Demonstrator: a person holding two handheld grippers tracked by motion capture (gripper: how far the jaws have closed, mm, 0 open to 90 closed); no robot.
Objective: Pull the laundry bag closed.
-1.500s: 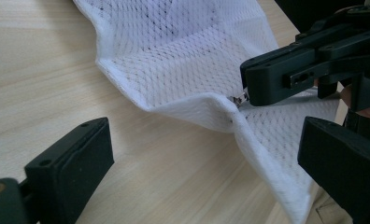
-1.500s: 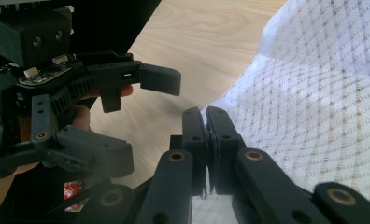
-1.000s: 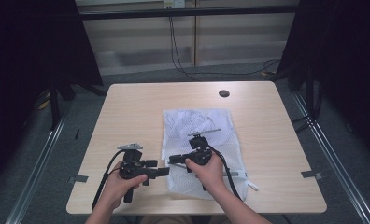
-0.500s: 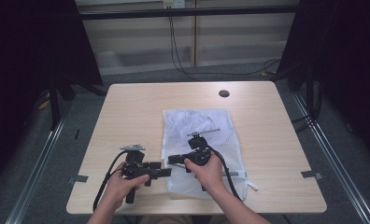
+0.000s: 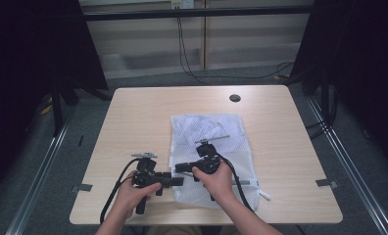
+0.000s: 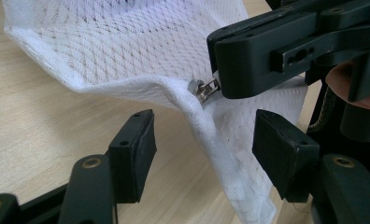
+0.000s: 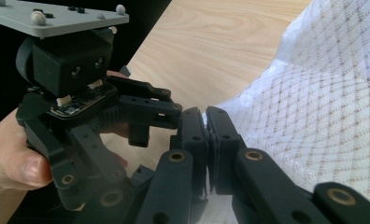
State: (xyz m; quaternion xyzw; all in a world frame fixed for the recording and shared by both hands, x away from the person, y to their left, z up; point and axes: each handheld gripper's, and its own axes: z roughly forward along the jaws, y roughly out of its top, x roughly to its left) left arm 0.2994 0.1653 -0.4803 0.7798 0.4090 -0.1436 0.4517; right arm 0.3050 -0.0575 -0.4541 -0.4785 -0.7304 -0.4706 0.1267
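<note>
A white mesh bag [image 5: 207, 131] lies flat on the wooden table [image 5: 143, 117]. My right gripper [image 5: 178, 167] points left at the bag's near left edge, shut on the small metal zipper pull [image 6: 204, 90] and lifting that edge a little; its jaws [image 7: 206, 135] meet with no gap. My left gripper [image 5: 175, 181] points right, just in front of it. Its jaws [image 6: 204, 144] straddle the bag's raised seam below the zipper pull and have just been closing, but the pads [image 6: 138, 149] stand clear of the fabric.
A dark round grommet [image 5: 234, 98] sits near the table's far edge. Cables trail from both grippers toward the front edge. Bare wood stretches left of the bag and beyond it.
My left gripper has edged right, up to the right gripper's tips at the bag's edge. The right gripper and the bag have kept still.
</note>
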